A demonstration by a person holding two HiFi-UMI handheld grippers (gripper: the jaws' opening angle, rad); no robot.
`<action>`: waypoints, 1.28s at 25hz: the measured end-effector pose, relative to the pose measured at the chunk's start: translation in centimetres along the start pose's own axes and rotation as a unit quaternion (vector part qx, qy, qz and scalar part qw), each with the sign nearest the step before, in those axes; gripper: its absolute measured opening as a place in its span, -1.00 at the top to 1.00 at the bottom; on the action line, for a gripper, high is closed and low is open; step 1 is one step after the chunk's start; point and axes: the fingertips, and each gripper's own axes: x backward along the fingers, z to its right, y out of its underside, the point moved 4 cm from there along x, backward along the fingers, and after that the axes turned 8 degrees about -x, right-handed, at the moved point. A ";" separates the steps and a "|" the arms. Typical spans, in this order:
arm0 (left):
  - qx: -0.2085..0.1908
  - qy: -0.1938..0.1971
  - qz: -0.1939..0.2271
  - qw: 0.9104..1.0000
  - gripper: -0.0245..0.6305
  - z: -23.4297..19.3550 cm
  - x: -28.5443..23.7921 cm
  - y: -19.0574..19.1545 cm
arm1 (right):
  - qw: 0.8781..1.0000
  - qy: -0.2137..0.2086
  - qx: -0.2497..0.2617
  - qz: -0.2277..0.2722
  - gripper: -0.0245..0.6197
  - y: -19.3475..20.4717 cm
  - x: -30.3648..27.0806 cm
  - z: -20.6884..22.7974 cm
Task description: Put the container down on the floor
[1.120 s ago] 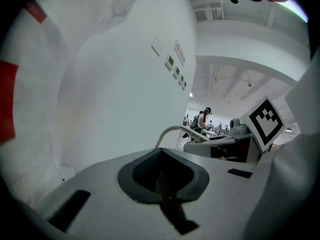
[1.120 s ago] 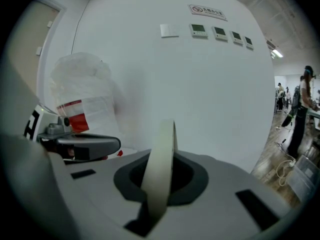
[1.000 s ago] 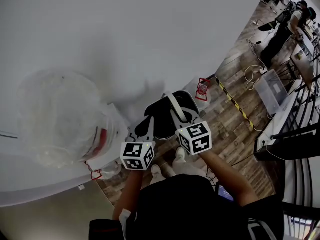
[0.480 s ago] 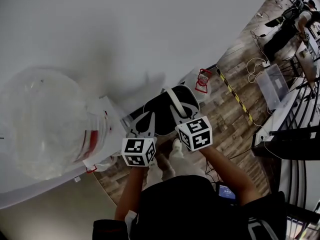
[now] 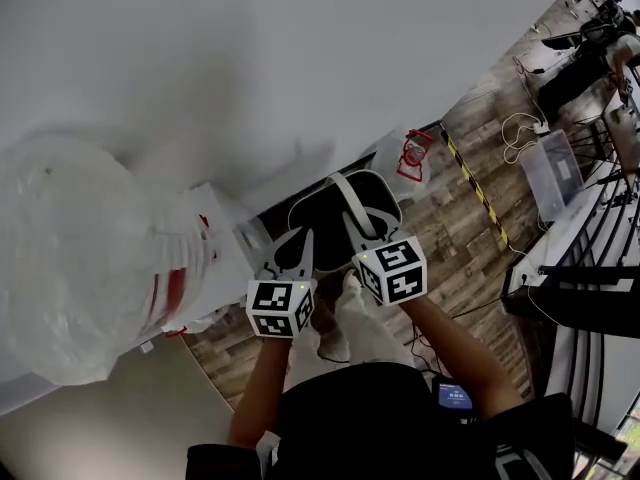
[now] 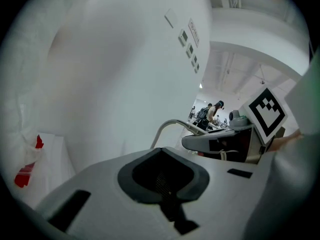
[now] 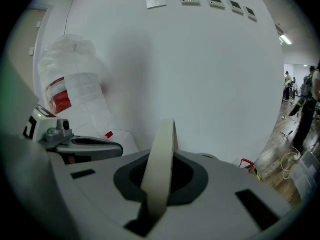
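Observation:
In the head view a dark container (image 5: pixel 330 230) with a pale handle strap (image 5: pixel 352 206) hangs in front of me, above the wood floor (image 5: pixel 470 238). My left gripper (image 5: pixel 303 238) has its fingertips together on the container's near left rim. My right gripper (image 5: pixel 362 240) is shut on the strap. The right gripper view shows the cream strap (image 7: pixel 159 169) standing edge-on, running into the jaw slot (image 7: pixel 152 209). The left gripper view shows the strap's arc (image 6: pixel 167 126) leading to the right gripper (image 6: pixel 220 141); the container is hidden below the left gripper's body (image 6: pixel 170 204).
A white wall (image 5: pixel 250 68) rises just ahead. A big plastic-wrapped white bundle with red marks (image 5: pixel 90 258) stands at the left. Yellow-black tape (image 5: pixel 480 203), a clear bin (image 5: pixel 555 173) and cables lie on the floor at the right. My shoes (image 5: pixel 330 343) are below the grippers.
The head view has swung, so the wrapped bundle sits further left and lower in the picture. Both grippers still hold the container, about where they were in the frame.

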 end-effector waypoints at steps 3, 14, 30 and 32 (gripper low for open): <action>-0.004 0.010 -0.003 1.000 0.87 0.0 -0.6 0.8 | 1.000 -0.002 -0.006 -0.009 0.82 0.7 -1.0 0.7; 0.020 0.007 -0.023 1.000 0.87 -1.1 -3.1 5.1 | 0.999 0.008 -0.020 -0.038 0.82 4.3 -4.6 3.0; 0.036 -0.003 -0.062 0.997 0.87 -2.8 -5.4 11.6 | 0.993 0.031 -0.063 -0.091 0.82 11.1 -8.7 5.8; 0.041 0.003 -0.057 0.998 0.87 -2.6 -5.7 12.0 | 0.992 0.034 -0.064 -0.101 0.82 11.8 -9.1 6.0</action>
